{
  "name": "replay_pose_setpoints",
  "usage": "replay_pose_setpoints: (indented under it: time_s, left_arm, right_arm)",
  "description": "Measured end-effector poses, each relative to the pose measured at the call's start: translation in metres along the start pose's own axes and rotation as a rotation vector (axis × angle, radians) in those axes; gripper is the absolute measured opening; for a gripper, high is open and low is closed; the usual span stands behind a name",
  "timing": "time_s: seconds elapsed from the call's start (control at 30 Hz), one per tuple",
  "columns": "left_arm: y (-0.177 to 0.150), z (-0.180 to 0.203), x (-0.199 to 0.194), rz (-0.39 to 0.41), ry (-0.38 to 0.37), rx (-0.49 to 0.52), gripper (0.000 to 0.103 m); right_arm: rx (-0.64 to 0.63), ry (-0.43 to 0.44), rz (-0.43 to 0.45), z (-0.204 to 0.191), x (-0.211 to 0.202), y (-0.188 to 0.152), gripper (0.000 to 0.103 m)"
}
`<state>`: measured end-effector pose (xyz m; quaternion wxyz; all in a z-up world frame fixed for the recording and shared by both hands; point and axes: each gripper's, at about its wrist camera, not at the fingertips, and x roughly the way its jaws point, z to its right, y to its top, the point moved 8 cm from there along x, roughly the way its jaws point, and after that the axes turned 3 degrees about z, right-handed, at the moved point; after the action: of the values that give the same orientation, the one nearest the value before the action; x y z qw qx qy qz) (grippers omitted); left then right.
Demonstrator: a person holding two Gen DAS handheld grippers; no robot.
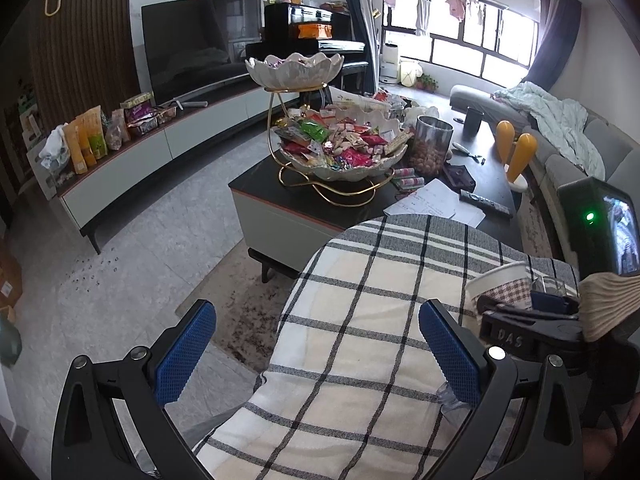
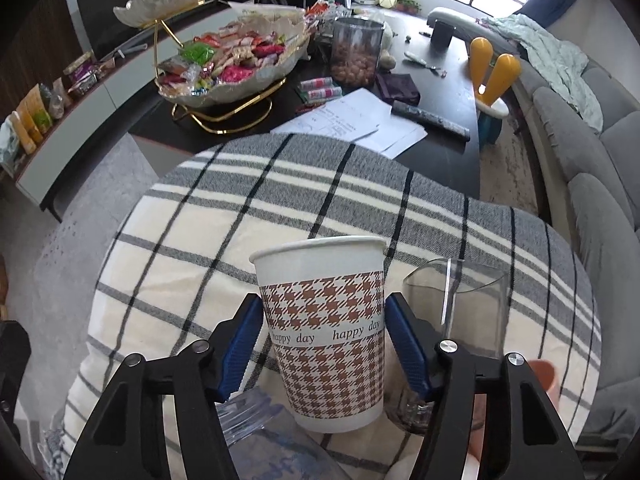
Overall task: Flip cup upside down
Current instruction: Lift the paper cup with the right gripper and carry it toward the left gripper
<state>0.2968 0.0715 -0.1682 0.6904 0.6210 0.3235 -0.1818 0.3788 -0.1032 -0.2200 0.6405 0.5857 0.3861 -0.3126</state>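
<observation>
Reading "happy day", paper cup point(image 2: 322, 332) upright in right tool point(image 2: 323, 346)

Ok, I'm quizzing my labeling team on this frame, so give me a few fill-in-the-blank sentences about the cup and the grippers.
1. The right gripper has its blue pads against the sides of the ____ cup.
2. The cup stands with its open mouth facing ____.
3. The left gripper is ____ and holds nothing.
4. The clear glass stands to the cup's ____.

Missing words: paper; up; open; right

home living room: sofa point(image 1: 576, 148), television point(image 1: 192, 52), piano point(image 1: 312, 36).
</observation>
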Motion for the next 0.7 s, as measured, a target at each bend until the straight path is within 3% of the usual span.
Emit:
replay_pose_setpoints:
  time_s: [0.23,0.37,0.53,0.7]
  left_arm:
    - [0.014,-0.012,-0.036,0.051,-0.02,-0.03,0.103]
    - [0.017,-0.019,-0.069,0.079,-0.041,-0.02,0.103]
    - [0.005,-0.032,-0.111,0.084,-0.086,0.025,0.103]
    - [-0.03,-0.041,-0.142,0.061,-0.12,0.112,0.103]
  right_arm:
    - [0.056,0.001,0.084,0.004,-0.055,0.014,0.063]
    - [0.122,0.028,0.101,0.006,-0.094,0.004,0.063]
    - [0.24,0.087,0.065,0.0,-0.131,-0.043,0.063]
    - [0.317,0.099,0.023,-0.014,-0.145,-0.108,0.063]
